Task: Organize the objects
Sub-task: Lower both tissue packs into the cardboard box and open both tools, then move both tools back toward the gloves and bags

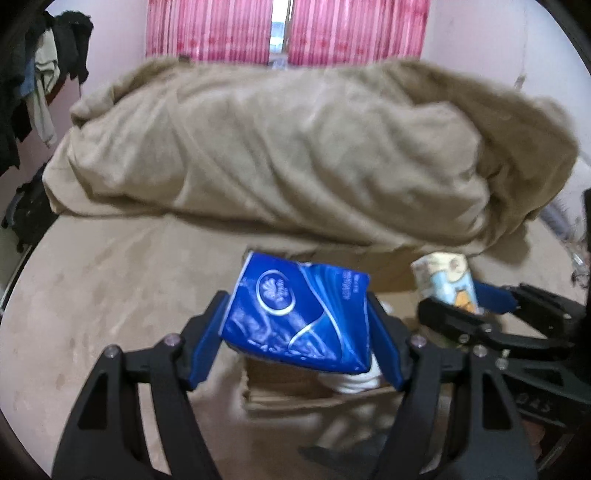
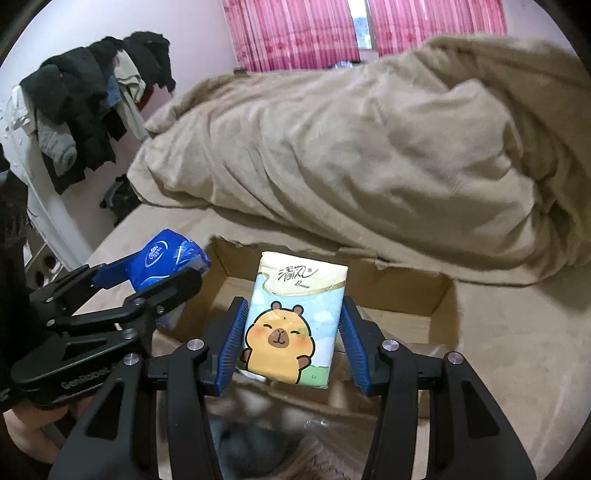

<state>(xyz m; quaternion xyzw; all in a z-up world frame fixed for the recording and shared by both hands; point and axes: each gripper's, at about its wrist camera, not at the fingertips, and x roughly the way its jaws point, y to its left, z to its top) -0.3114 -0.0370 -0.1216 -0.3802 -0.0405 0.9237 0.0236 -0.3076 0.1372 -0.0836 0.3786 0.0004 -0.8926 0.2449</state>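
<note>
My left gripper (image 1: 295, 306) is shut on a blue tissue pack (image 1: 295, 314) and holds it above an open cardboard box (image 1: 391, 271) on the bed. It also shows at the left of the right wrist view (image 2: 162, 269), with the blue pack (image 2: 166, 258) in it. My right gripper (image 2: 293, 310) is shut on a cream tissue pack with a capybara picture (image 2: 291, 317), held over the same box (image 2: 424, 295). In the left wrist view that gripper (image 1: 476, 306) and its pack (image 1: 443, 277) are at the right.
A rumpled beige duvet (image 1: 295, 147) lies across the bed behind the box. Pink curtains (image 2: 295, 33) hang at the back wall. Dark clothes (image 2: 85, 103) are piled on a rack at the left. A white item (image 1: 354, 380) lies inside the box.
</note>
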